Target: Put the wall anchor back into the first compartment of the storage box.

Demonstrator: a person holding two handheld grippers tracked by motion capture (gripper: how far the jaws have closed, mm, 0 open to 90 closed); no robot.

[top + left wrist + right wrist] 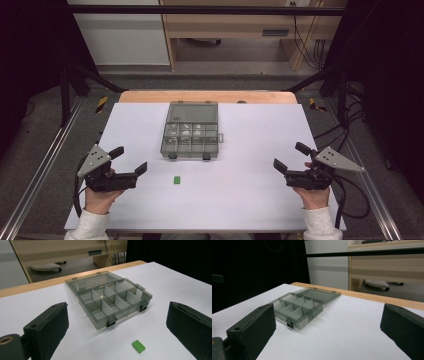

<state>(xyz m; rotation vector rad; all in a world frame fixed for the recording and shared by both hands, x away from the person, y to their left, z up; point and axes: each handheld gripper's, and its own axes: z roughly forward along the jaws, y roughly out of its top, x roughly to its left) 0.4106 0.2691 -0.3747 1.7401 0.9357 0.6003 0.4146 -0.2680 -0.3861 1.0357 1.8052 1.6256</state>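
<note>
Two grippers are held low over the near part of the white table (pixel 250 200), one at each side. The left gripper (pixel 129 161) is seen with its fingers (pixel 47 332) spread wide and nothing between them; it is pointed toward the middle of the table. The right gripper (pixel 292 156) is likewise held with its fingers (pixel 252 330) spread apart and empty, well away from the other.

A small green block (pixel 176 180) is found lying flat on the table, just ahead of the left gripper and near the front edge of the grey compartment box (pixel 191 137). In the left gripper view the green block (pixel 138 346) is seen between the two fingers but farther off, touched by neither. The compartment box (pixel 112 301) is placed at the table's middle with its clear lid (pixel 194 112) laid open and flat behind it; its divided cells are visible, some with small pale contents that cannot be made out. In the right gripper view the box (pixel 298 307) is seen well apart from the fingers.
</note>
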